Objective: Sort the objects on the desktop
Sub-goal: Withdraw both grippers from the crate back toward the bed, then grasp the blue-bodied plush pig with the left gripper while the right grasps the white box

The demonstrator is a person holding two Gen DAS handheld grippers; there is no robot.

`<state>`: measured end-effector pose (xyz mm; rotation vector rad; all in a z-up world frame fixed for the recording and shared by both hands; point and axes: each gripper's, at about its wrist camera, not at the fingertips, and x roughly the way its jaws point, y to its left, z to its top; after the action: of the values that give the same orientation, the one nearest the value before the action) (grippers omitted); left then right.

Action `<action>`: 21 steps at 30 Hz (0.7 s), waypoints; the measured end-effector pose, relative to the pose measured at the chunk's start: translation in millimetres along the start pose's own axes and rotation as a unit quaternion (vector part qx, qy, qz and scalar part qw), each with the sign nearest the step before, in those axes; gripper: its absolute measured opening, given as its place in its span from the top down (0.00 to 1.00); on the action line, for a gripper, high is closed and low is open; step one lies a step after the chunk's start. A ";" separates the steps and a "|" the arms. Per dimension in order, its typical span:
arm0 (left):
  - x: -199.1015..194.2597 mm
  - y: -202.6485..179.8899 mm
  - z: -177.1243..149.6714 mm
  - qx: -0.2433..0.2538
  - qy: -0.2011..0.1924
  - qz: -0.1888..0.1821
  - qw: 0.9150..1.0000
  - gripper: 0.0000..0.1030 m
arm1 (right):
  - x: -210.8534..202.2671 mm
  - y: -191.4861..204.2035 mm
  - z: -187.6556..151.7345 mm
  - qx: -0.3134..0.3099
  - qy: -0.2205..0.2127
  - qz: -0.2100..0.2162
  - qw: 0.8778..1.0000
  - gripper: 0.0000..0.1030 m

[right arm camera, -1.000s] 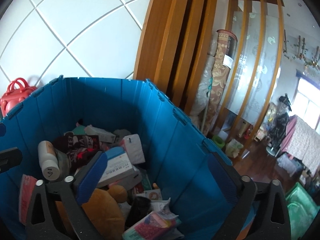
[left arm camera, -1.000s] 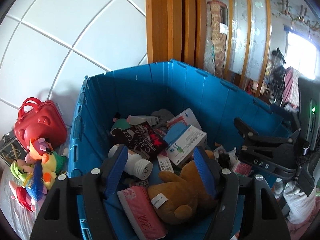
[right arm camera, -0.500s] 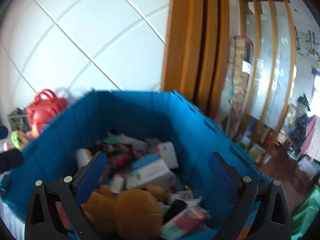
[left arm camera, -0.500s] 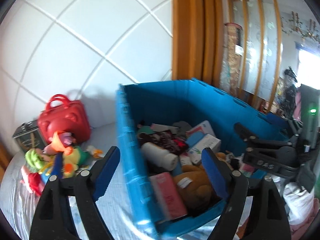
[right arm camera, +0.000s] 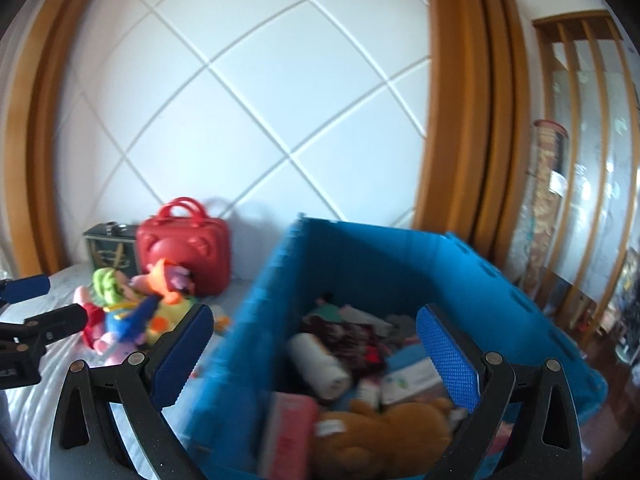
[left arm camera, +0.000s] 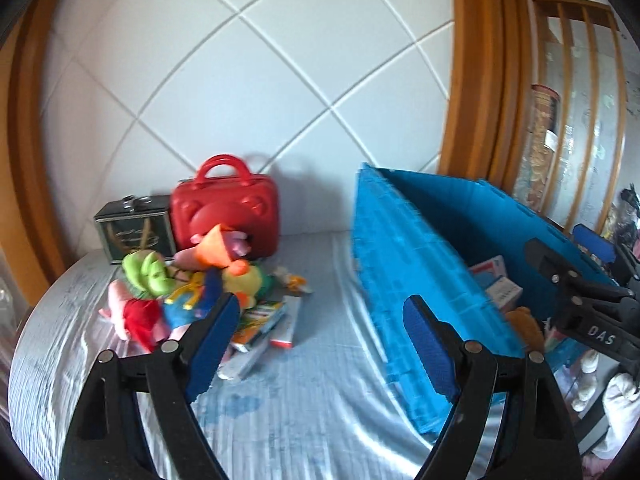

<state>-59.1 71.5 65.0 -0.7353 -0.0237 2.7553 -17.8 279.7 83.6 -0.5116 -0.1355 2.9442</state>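
A blue crate [left arm camera: 404, 280] stands on the bed at the right; it also shows in the right wrist view [right arm camera: 360, 264]. It holds a brown teddy bear [right arm camera: 384, 432], a white bottle [right arm camera: 320, 364], boxes and a pink pack. A pile of colourful plush toys [left arm camera: 180, 288] and flat packs [left arm camera: 264, 320] lies left of the crate. My left gripper [left arm camera: 320, 340] is open and empty above the bed between the pile and the crate. My right gripper [right arm camera: 316, 354] is open and empty above the crate's near left corner.
A red handbag-shaped case [left arm camera: 226, 208] and a dark tin box [left arm camera: 134, 232] stand against the white padded headboard [left arm camera: 240, 80]. The bed sheet [left arm camera: 300, 400] is light blue. Wooden frame and a glass partition are at the right.
Both grippers swung left and pulled back from over the crate. The left one now faces the toy pile and the bed; the right one now shows the crate's left wall and the toys.
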 end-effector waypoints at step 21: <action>66.0 253.5 -74.9 -0.087 0.127 0.119 0.981 0.19 | 115.6 184.2 -49.9 -0.018 0.188 0.077 0.979 0.00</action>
<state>-146.0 -157.3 -54.9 -1.2048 -0.1329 2.8833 -132.6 120.3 -22.1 -1.1168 -0.1072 2.9278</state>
